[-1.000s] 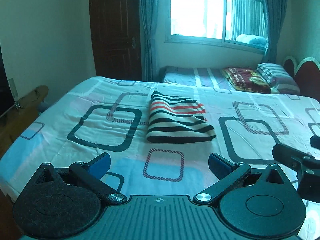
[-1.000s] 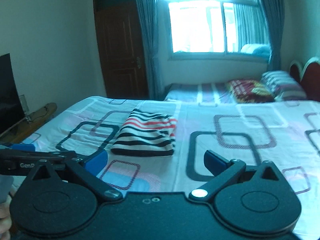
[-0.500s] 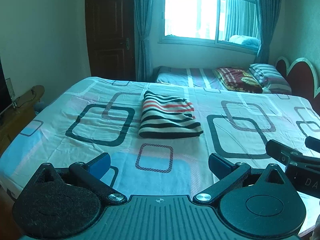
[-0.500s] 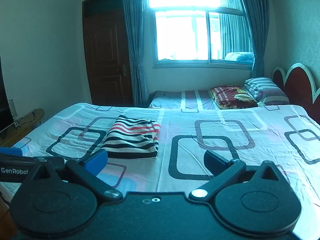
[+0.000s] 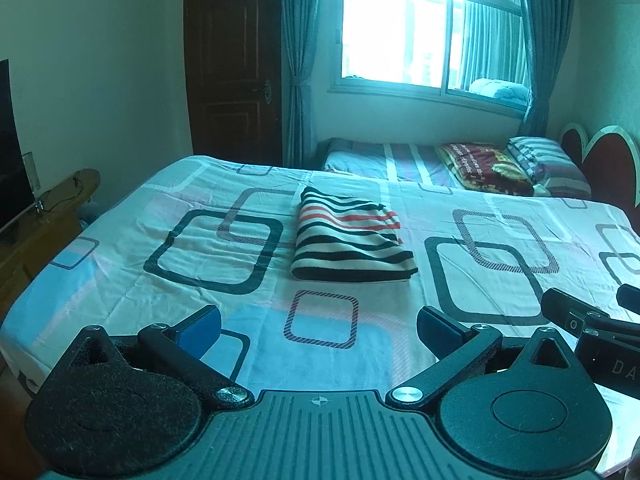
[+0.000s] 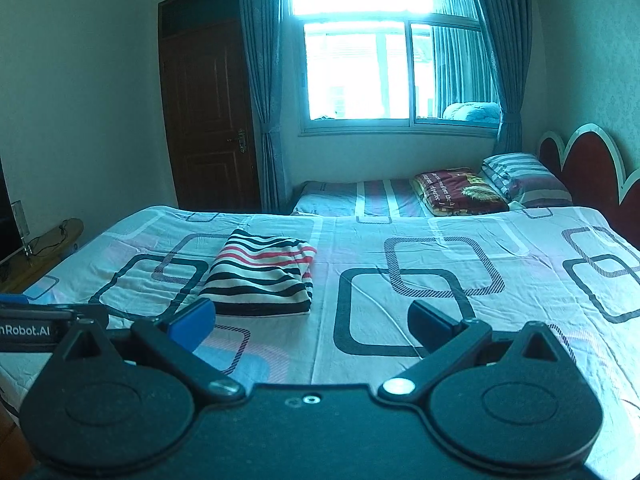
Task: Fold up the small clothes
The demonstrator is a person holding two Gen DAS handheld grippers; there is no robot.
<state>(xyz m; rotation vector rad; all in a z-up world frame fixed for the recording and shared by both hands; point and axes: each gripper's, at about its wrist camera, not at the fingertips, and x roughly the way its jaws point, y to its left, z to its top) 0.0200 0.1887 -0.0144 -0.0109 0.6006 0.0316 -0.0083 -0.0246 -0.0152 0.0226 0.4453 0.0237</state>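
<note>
step: fold judged done, hands clear | black, white and red striped knit garment point(image 5: 352, 240) folded, mid-bed on patterned bedsheet point(image 5: 200, 252), nearer left edge | left gripper point(image 5: 318, 326) jaws apart, empty, near front edge | right gripper point(image 6: 310, 322) likewise | next: fetch another garment if any

Both grippers are chunky black plastic: left gripper point(image 5: 318, 326) has a ribbed body, fuzzy round pads, silver screws, blue-tipped fingers point(image 5: 200, 324). Right gripper point(image 6: 310, 322) looks the same but smoother.
</note>
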